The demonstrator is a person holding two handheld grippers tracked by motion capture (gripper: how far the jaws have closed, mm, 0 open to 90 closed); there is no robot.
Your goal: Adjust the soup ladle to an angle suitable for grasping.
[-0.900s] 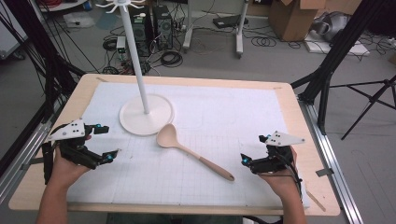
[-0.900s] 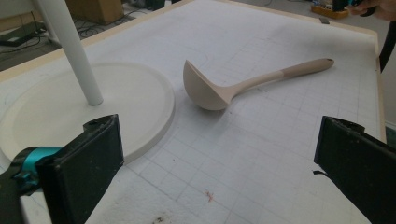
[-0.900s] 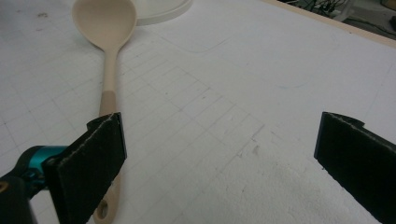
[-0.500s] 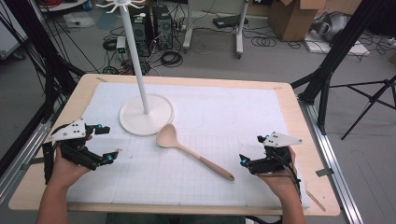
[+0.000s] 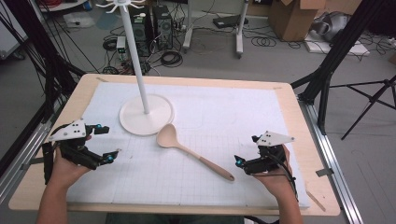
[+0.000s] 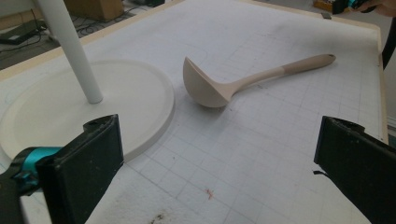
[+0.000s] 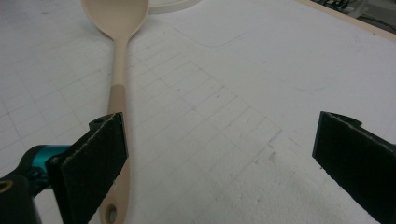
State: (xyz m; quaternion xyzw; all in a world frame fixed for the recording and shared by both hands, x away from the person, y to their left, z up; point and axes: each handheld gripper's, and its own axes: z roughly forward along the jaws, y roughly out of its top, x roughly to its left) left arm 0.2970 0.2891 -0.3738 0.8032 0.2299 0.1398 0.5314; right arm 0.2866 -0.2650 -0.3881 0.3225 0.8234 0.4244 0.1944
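- Ladle (image 5: 189, 151), beige, lies flat on the white gridded mat (image 5: 224, 112) at mid-table, bowl at the far left end and handle running toward the near right.
- Ladle bowl sits just beside the round base of the white stand (image 5: 145, 114); in the left gripper view the two look close, but I cannot tell whether they touch.
- Stand's pole rises upright from the base; hooks ring its top at the far edge of the high view.
- Left gripper (image 5: 103, 142) rests at the near left of the mat, held in the person's left hand (image 5: 65, 165); jaws spread wide with nothing between them.
- Left gripper view: ladle (image 6: 243, 81) lies beyond the gap between the jaws, well apart from both; stand base (image 6: 84, 107) sits beyond the left jaw.
- Right gripper (image 5: 239, 163) rests at the near right, held in the person's right hand (image 5: 275, 179); jaws likewise spread apart and holding nothing.
- Right gripper view: ladle handle (image 7: 119, 102) runs down beside the left jaw, its holed end close by the jaw's inner face; whether it touches I cannot tell.
- High view: handle tip lies near the right gripper, a little to its left.
- Wooden table (image 5: 299, 121) rim frames the mat.
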